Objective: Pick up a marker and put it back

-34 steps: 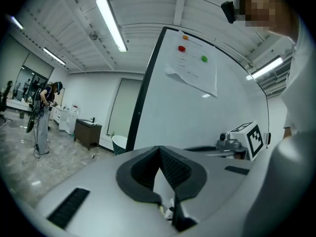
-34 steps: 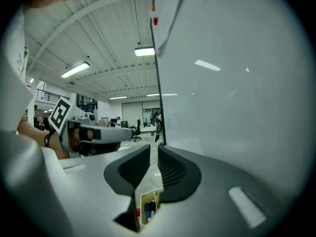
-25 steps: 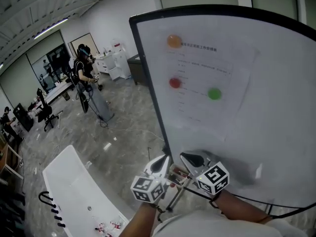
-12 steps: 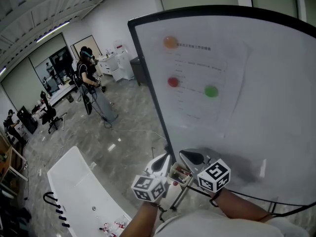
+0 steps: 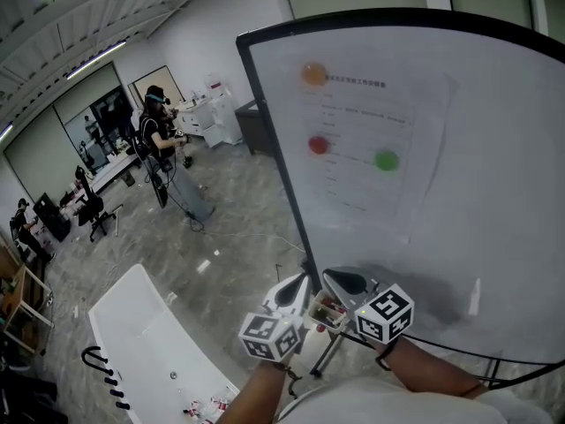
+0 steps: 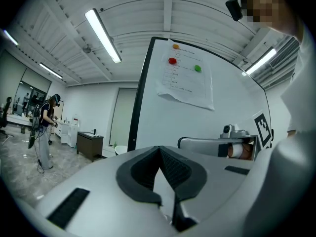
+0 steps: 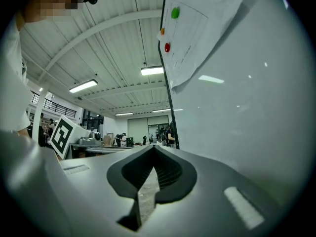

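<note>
Head view: you hold both tools side by side just below the whiteboard's [image 5: 494,148] lower-left corner. Your left hand-held gripper [image 5: 290,293] has its jaws pressed together, nothing btwn them; your right hand-held gripper [image 5: 344,283] is likewise closed and empty. The marker can't be picked out w/ certainty: the small red-white bits [image 5: 323,311] btwn the two tools, at the whiteboard's bottom edge, are too small to tell. A paper sheet [image 5: 371,140] hangs on the whiteboard under an orange magnet [image 5: 314,73], a red magnet [image 5: 319,145] and a green magnet [image 5: 386,160]. Left of the whiteboard stands a white table [image 5: 146,325]; farther off on that side, a person [image 5: 159,131] stands on the floor.
</note>
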